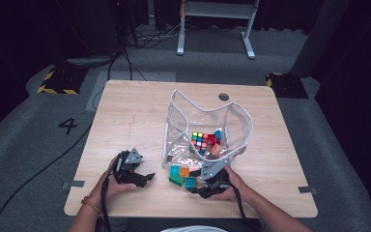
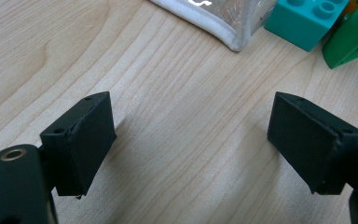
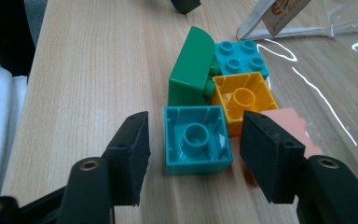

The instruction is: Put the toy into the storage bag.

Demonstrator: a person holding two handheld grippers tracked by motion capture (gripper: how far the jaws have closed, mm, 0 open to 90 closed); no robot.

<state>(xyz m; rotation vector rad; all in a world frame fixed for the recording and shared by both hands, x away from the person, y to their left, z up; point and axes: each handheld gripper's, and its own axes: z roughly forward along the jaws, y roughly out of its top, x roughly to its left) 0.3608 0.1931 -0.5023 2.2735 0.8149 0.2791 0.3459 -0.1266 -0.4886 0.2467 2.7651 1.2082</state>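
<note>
Your right gripper (image 3: 193, 154) stands with jaws parted either side of the upturned teal block (image 3: 196, 140), not yet pressing it. The block lies on the table (image 3: 98, 70), in front of the clear bag (image 1: 207, 125). Your left gripper (image 2: 191, 149) rests open, farther off.

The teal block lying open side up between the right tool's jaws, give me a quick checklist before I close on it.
1. Teal block between the right tool jaws: ok.
2. Pads touching it: not ok, gaps both sides.
3. Block centred: not ok, nearer the right-hand jaw.
4. Neighbours apart: not ok, orange block touches it.
5. Clear bag open: ok.
6. Left tool out of the way: ok, open over bare table.
</note>
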